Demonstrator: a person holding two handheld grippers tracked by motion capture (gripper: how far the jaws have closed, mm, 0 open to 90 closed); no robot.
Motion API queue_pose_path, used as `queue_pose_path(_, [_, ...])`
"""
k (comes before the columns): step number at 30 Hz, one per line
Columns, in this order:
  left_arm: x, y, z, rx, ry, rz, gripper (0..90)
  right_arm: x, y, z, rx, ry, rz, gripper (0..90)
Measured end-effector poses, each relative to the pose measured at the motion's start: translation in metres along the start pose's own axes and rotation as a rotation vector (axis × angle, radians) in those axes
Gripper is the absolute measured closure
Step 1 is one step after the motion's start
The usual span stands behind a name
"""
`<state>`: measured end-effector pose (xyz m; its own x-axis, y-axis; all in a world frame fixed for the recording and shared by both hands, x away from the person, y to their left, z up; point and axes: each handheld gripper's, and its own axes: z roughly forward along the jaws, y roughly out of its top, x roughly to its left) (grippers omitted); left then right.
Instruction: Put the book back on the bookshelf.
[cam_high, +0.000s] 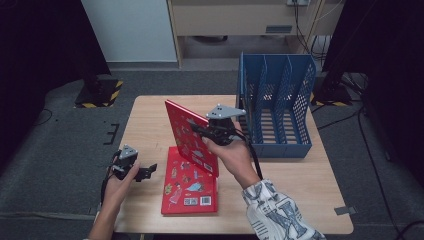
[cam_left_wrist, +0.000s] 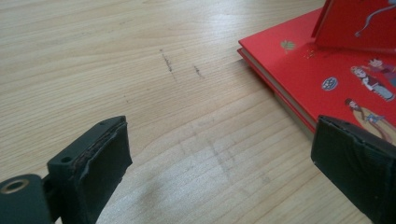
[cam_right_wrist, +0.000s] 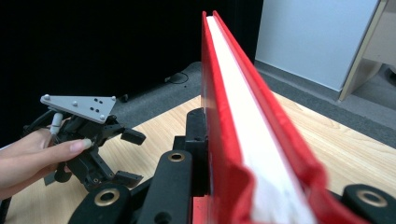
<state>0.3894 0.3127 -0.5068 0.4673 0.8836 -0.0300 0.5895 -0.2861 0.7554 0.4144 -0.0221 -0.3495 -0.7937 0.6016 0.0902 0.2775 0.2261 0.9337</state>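
The right gripper (cam_high: 200, 131) had its jaws squeezed tight on a red book (cam_high: 191, 136), which stood up on its edge between them. The left gripper (cam_high: 148, 171) had its jaws wide apart with nothing between them, low over the counter (cam_high: 145, 120). Another red book (cam_high: 190, 187) lay flat just beside the left jaws.

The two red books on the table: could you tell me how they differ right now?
The raised book stands tilted on edge, clamped in the right gripper; the flat book lies on the table, untouched. The raised book's lower edge rests on the flat book. Both have red illustrated covers.
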Motion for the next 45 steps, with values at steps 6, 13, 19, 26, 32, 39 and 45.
queue_pose_path(6, [0.003, -0.003, 0.002, 0.013, 0.007, -0.009, 3.9, -0.004, 0.001, -0.006, -0.007, -0.004, 0.008, 79.3])
queue_pose_path(13, [0.006, -0.006, 0.004, 0.041, 0.018, -0.01, 4.0, -0.007, 0.002, -0.013, -0.01, -0.017, 0.004, 79.3])
queue_pose_path(19, [0.008, -0.009, 0.007, 0.071, 0.03, -0.013, 4.2, -0.01, 0.001, -0.019, -0.014, -0.021, 0.009, 79.3])
queue_pose_path(26, [0.011, -0.012, 0.009, 0.092, 0.039, -0.018, 4.2, -0.011, 0.0, -0.025, -0.021, -0.027, 0.011, 79.3])
queue_pose_path(32, [0.01, -0.013, 0.012, 0.117, 0.04, -0.014, 4.2, -0.014, -0.002, -0.03, -0.019, -0.031, 0.013, 79.3])
queue_pose_path(39, [0.01, -0.015, 0.015, 0.136, 0.04, -0.008, 4.2, -0.016, -0.004, -0.037, -0.024, -0.039, 0.018, 79.3])
queue_pose_path(45, [0.01, -0.016, 0.016, 0.144, 0.038, -0.008, 4.0, -0.018, -0.005, -0.041, -0.023, -0.043, 0.015, 79.3])
